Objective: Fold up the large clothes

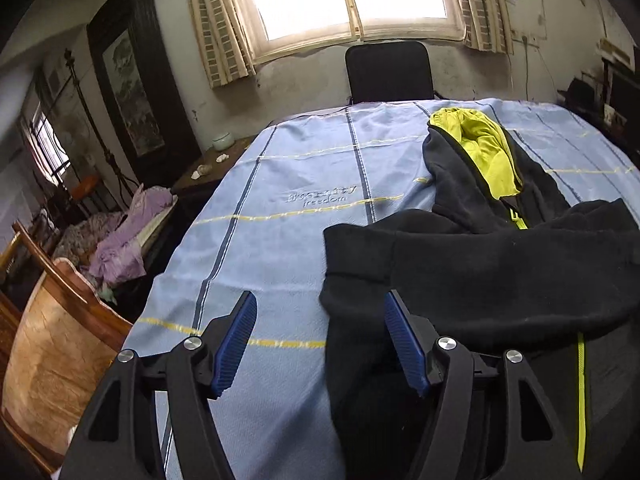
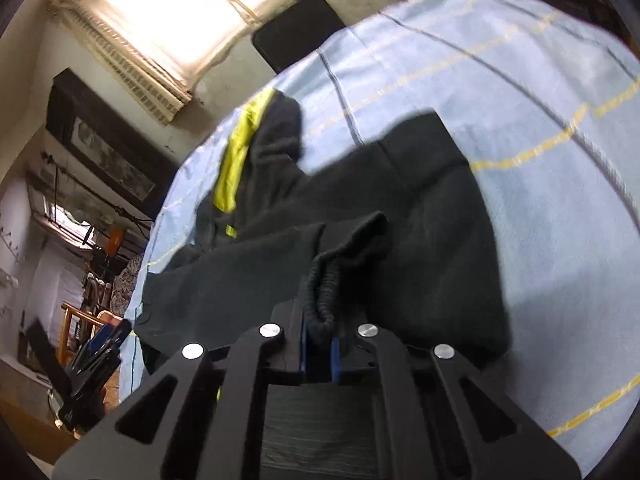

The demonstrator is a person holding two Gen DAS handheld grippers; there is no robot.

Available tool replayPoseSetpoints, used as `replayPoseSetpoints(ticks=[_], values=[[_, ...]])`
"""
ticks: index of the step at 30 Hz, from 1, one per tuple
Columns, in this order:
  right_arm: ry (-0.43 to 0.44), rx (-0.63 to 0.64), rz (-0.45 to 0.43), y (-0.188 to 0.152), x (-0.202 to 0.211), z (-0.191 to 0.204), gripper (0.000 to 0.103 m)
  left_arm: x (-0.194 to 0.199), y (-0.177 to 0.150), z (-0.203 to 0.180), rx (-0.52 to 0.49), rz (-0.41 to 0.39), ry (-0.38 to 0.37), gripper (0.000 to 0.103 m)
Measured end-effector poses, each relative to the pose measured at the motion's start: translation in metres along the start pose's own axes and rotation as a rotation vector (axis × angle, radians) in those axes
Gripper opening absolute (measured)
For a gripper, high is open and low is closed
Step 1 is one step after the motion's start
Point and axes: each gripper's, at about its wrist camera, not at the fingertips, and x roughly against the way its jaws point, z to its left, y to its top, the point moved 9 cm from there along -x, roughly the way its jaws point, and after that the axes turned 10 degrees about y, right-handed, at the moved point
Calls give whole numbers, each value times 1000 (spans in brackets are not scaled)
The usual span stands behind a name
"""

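Two grippers are seen at work on one dark fleece jacket (image 1: 500,264), which is spread on a blue checked cloth (image 1: 280,208) covering the table, its yellow-lined hood (image 1: 484,148) turned toward the window. At the left, the left gripper (image 1: 320,344) is held with its blue pads (image 1: 236,344) standing wide apart; the jacket's near edge is draped down between them, yet no cloth is pressed by either pad, so nothing is held. Further right, in the right wrist view, the right gripper (image 2: 320,332) is closed narrowly on a ribbed cuff (image 2: 324,292) of the jacket, with the sleeve bunched just beyond the pads.

For the fold to be made well, the left pads would best be closed on the hem edge before any lift is begun, so that both sides are carried together. The cuff should be drawn flat across the body, not dragged, lest the layers beneath be rucked. The grip on the cuff looks shallow and could be lost under a sharp pull.

Both grippers are pitched downward toward the cloth; the right view is markedly rolled, the left nearly level.
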Motion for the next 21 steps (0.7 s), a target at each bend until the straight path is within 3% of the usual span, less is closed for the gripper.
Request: replayPoseSetpoints(ticks=[4,7,9,12,13,16,21], values=[[15,152,-84,27,15,26,7,-20,-6,-10,0,38,25,66],[-42,110,-44,31,-7,-6,7,-38,-23,-18,-34,86,39,69],[-77,32,62,15,-34,-41,7,-39,-23,-16,-26,91,31,70],[-45,-1,58,18,-26,-46,12,-39,-25,-15,-28,98,30,70],[-59,5,23,24,-15,-43,21,-36,-24,-13,-21,103,26,69],[-86,63,-72,39,8,-28,24,-12,-5,-13,4,48,-18,68],[4,181,-9,26,-8,29,24,22,32,-54,-17,-46,-169,70]])
